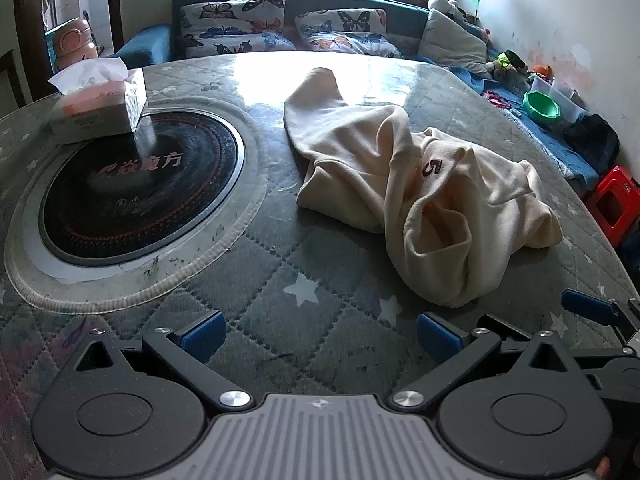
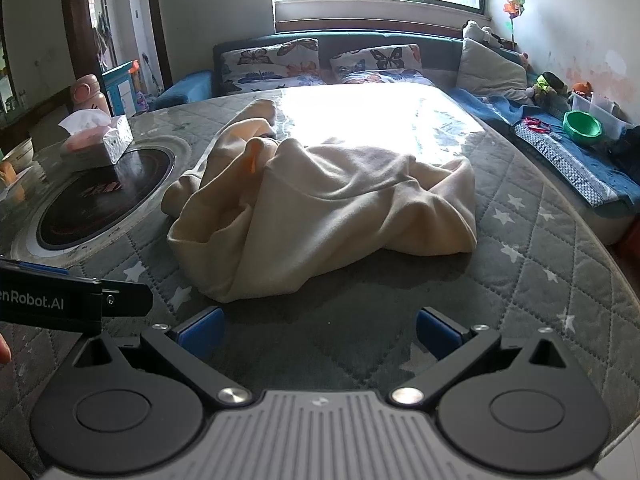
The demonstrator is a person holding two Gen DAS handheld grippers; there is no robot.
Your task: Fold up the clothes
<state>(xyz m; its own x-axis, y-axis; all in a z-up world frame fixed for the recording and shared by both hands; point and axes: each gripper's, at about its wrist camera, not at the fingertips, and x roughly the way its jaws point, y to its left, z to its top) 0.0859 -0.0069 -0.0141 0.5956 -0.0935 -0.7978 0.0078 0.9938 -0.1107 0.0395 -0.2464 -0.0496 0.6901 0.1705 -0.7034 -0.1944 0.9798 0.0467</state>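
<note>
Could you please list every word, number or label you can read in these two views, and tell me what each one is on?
"5": dark figure on the crumpled cream garment.
"enRobot.AI": white letters, start cut off by the frame edge, on the black body of the left gripper.
"魔方": reddish characters on the round black glass cooktop; the characters before them are too blurred to read.
Pink print on the tissue box: too blurred to read.
</note>
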